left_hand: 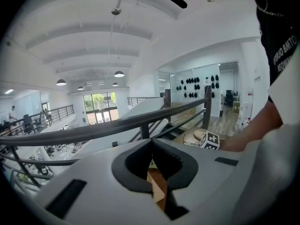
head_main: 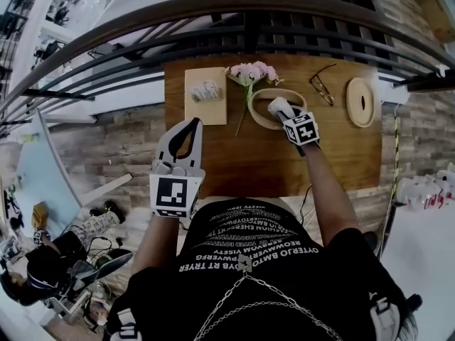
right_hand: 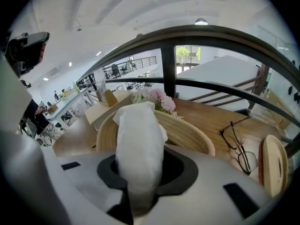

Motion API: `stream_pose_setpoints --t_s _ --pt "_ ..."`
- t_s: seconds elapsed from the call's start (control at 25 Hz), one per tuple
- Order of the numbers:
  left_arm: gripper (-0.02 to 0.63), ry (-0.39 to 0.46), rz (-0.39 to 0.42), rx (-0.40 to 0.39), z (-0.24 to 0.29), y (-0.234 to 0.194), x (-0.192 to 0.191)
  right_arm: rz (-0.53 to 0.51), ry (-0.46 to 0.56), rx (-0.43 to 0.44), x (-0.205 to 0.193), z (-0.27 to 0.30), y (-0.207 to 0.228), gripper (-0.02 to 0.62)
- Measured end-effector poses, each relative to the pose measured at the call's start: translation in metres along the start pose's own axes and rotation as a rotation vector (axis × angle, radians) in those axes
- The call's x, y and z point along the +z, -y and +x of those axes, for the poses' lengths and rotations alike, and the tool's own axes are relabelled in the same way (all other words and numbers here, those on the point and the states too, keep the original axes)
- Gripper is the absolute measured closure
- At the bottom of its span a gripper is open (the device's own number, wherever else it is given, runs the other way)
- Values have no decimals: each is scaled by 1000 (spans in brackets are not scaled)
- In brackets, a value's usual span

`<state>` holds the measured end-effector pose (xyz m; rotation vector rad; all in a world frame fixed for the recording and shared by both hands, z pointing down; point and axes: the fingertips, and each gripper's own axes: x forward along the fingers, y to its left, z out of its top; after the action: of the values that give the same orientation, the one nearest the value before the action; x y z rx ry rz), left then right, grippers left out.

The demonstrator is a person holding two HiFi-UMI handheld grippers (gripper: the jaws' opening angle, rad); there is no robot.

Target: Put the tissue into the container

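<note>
Two grippers were in play, and only one carried anything. The right gripper (right_hand: 145,175) had its fingers clenched on the white tissue (right_hand: 139,135). The tissue stood up out of them as a loose bunch, over the opening of the woven oval basket (right_hand: 190,137), the container, just ahead of and below the fingertips. Whether the paper already touched the basket could not be told. The left gripper (head_main: 193,125) hung near the front edge of the worktop (head_main: 270,165), well apart from the basket. Its fingers were pinched together at the tips with nothing between them.

The step in hand looked like the drop itself, and the task seemed close to done. To do it well, the fingers should probably go down until the tissue sat inside the rim rather than across it. They should then let go fully and lift straight up, so the soft paper did not cling to the pads and trail out. The pink flowers (right_hand: 157,100) lay just beyond the basket. The glasses (right_hand: 239,146) and a slotted wooden disc (right_hand: 274,165) lay to the fingers' right, so a short vertical move would likely disturb none of them. The flat tissue holder (head_main: 206,94) sat to the fingers' left.

As for writing, the person's dark shirt (head_main: 249,244) bore rows of white capitals, too warped to read reliably. The marker cubes (head_main: 302,128) showed only black-and-white squares, and no brand showed on holder or basket.
</note>
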<state>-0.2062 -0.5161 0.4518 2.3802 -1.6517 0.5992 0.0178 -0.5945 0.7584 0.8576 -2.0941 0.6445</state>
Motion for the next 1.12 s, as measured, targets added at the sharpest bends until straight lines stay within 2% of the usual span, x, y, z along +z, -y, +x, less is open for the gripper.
stream_pose_setpoints --t_s 0.16,0.36,0.44,0.6,0.68,0.72,0.76,0.84,0.88,1.0,1.12 --pt "581 0 -3 3 0 1 -1 -50 -70 -5 -6 9 1 480" --pt "581 5 1 -2 -2 5 2 -195 -243 -31 -21 23 0 483" --pt "581 13 6 -5 -6 8 6 -198 -291 -26 -23 27 1 483" --pt "581 12 7 -5 -9 12 7 -178 -362 43 -25 33 -5 483" --pt "581 13 11 -11 -11 15 8 -189 -379 42 -26 35 -3 472" --pt "581 16 15 -13 -12 17 9 -184 -364 43 -24 35 -2 469" --pt "581 21 19 -13 -14 18 11 -161 -329 53 -21 34 -3 438" --pt "581 30 23 -7 -18 20 14 -109 -228 70 -12 27 -5 313" --pt "581 32 24 -3 -20 21 15 -99 -181 64 -8 20 -4 281" --pt "581 27 28 4 -24 24 13 -105 -82 27 -2 -2 0 278" --pt "581 22 34 -4 -30 34 9 -76 3 28 4 -23 -4 278"
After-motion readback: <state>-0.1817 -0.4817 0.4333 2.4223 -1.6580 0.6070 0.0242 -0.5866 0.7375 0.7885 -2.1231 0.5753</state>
